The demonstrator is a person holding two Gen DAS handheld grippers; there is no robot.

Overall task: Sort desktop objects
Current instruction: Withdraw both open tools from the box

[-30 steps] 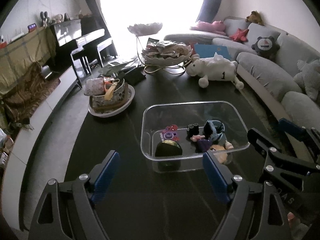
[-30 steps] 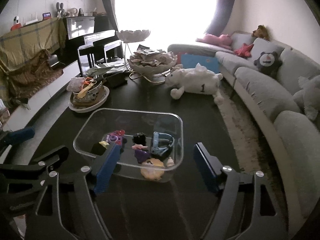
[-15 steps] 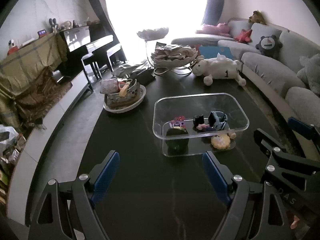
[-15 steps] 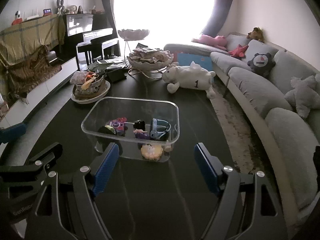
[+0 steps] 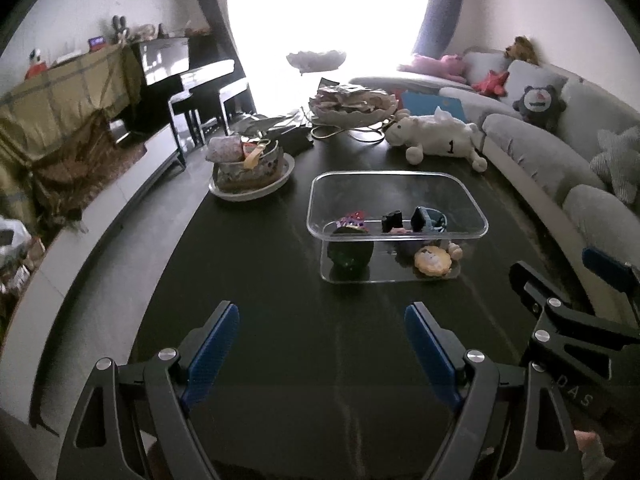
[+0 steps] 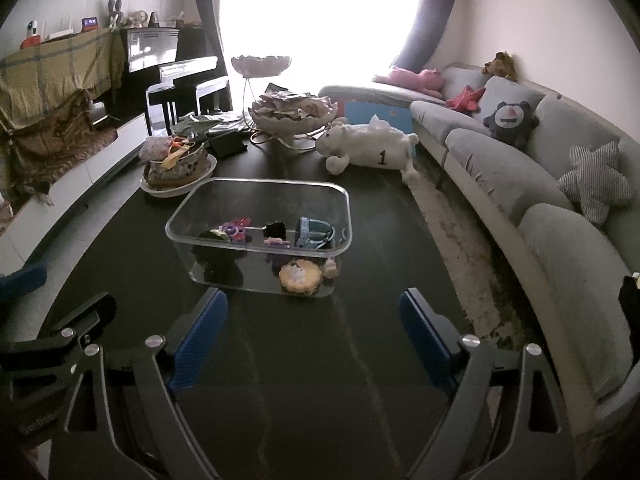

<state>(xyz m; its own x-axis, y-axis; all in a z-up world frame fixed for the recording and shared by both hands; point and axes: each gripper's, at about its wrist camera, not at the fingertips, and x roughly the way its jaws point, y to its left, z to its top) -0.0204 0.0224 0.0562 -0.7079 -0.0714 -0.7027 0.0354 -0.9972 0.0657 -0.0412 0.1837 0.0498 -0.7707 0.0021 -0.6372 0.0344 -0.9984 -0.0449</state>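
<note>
A clear plastic box (image 5: 476,224) (image 6: 344,236) stands on the dark table (image 5: 280,280) (image 6: 320,340). It holds several small items: a dark round thing (image 5: 350,254), a purple toy (image 6: 234,230), a blue item (image 5: 428,218) (image 6: 314,232) and a round orange cookie-like piece (image 5: 433,261) (image 6: 300,276). My left gripper (image 5: 322,336) is open and empty, well short of the box. My right gripper (image 6: 314,320) is open and empty, just short of the box; it also shows at the right of the left wrist view (image 5: 560,308).
A basket on a white plate (image 5: 250,168) (image 6: 178,168), a tiered snack stand (image 5: 352,108) (image 6: 290,114) and a white plush sheep (image 5: 436,136) (image 6: 372,152) sit at the table's far end. A grey sofa (image 6: 540,184) runs along the right. A piano (image 5: 188,76) stands at the back left.
Both grippers have drawn back from the box and risen; the box now looks smaller and farther. Both stay open and empty.
</note>
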